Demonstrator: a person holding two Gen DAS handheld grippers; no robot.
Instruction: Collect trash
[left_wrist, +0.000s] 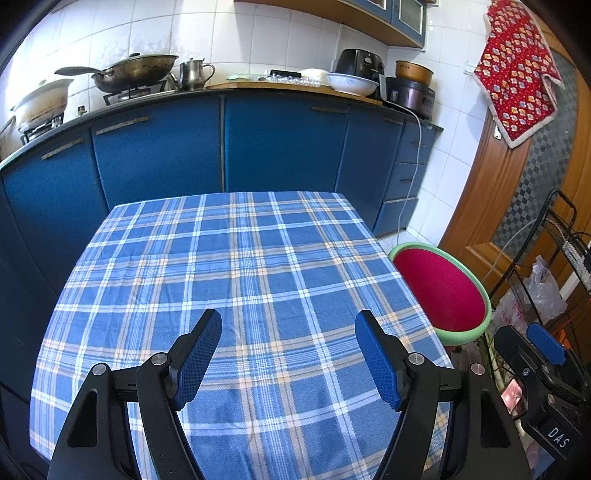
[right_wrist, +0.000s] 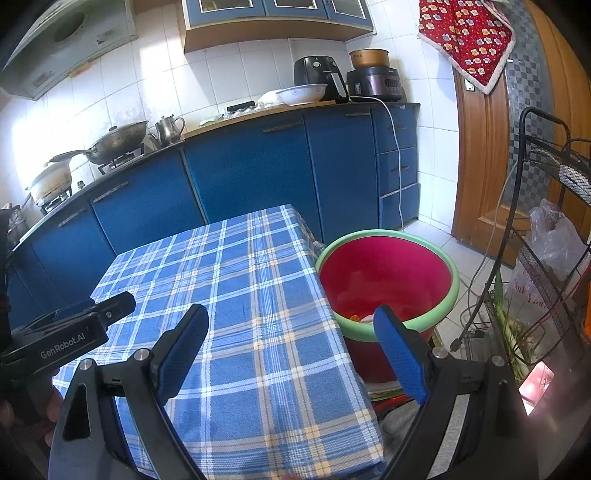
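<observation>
My left tongs hang spread wide with nothing between the blue pads, tilted down over the checked cloth of the desk; my right tongs gape wider still, also empty, straddling the desk's right edge. I judge the collecting is about finished: no trash shows on the cloth, so the sound move is to scan it once before resting. The scraps lie low in the red bucket just beside the desk on the floor. The bucket stands upright, mouth up, long axis vertical; the scraps are too small to tell their lie
</observation>
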